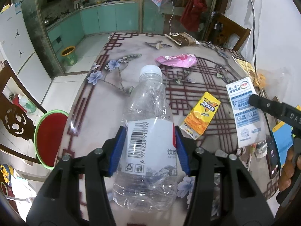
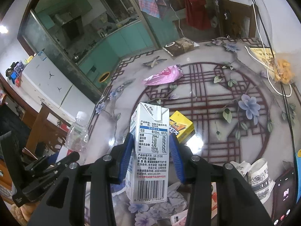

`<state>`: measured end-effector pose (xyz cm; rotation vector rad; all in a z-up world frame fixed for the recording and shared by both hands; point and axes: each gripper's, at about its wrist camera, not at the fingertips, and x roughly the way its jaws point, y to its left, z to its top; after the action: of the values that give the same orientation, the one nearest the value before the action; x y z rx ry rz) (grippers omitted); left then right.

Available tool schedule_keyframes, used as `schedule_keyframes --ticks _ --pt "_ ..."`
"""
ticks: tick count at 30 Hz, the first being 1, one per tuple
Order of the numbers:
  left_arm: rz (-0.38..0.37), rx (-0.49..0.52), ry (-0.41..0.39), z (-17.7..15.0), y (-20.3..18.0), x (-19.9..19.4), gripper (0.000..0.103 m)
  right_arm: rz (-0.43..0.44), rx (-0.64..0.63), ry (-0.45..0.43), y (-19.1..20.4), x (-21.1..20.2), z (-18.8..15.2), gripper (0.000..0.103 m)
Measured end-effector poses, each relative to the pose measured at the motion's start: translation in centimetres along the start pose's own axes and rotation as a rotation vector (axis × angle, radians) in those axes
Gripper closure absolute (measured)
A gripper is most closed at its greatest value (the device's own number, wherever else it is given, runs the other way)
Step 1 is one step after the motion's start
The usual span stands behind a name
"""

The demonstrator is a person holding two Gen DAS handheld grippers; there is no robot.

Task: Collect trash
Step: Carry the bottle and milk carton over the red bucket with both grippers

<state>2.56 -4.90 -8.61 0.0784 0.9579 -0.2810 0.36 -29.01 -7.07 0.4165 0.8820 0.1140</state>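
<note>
Left gripper (image 1: 149, 141): blue-padded jaws clamped on the labelled waist of a clear, empty plastic water bottle with a white cap (image 1: 148, 131), cap pointing away from the camera, body apparently lifted clear of the table. Right gripper (image 2: 150, 154): blue-padded jaws pressed on the two narrow faces of a small white milk carton printed with a nutrition panel and barcode (image 2: 148, 150), held upright above the table.

Still lying on the glossy floral-patterned tabletop with a dark red lattice design (image 1: 105, 101): a flattened yellow iced-tea carton (image 1: 201, 114) just beyond both held items, and a crumpled pink plastic wrapper (image 1: 176, 60) further towards the far edge. A red plastic basin with a green rim (image 1: 50, 137) sits below the table's left edge and is judged the likely drop point; this cannot be confirmed.

Risks, as judged: the thin bottle wall may buckle and slip, since it is gripped on a smooth label; the carton, pinched low with its torn top free, may pivot if swung quickly. The two grippers work close together and could collide.

Clearance: open table between the held items and the wrapper. The right side is crowded by a dark smartphone (image 2: 286, 194), crumpled paper cups (image 2: 259, 179) and a white cable (image 2: 270, 82), while a dark carved wooden chair (image 1: 13, 120) narrows the path to the basin
</note>
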Motion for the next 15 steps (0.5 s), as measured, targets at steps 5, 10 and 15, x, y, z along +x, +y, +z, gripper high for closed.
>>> schedule_keyframes --ticks 5,10,15 --pt "0.004 -0.002 0.0 -0.5 0.6 -0.2 0.054 0.002 -0.006 -0.003 0.8 0.1 -0.2 0.064" --pt "0.018 -0.021 0.0 -0.8 1.9 -0.4 0.054 0.007 -0.015 0.007 1.7 0.7 -0.5 0.064" --pt "0.018 -0.031 -0.005 -0.8 2.6 -0.6 0.054 0.008 -0.024 0.009 2.5 1.0 -0.4 0.064"
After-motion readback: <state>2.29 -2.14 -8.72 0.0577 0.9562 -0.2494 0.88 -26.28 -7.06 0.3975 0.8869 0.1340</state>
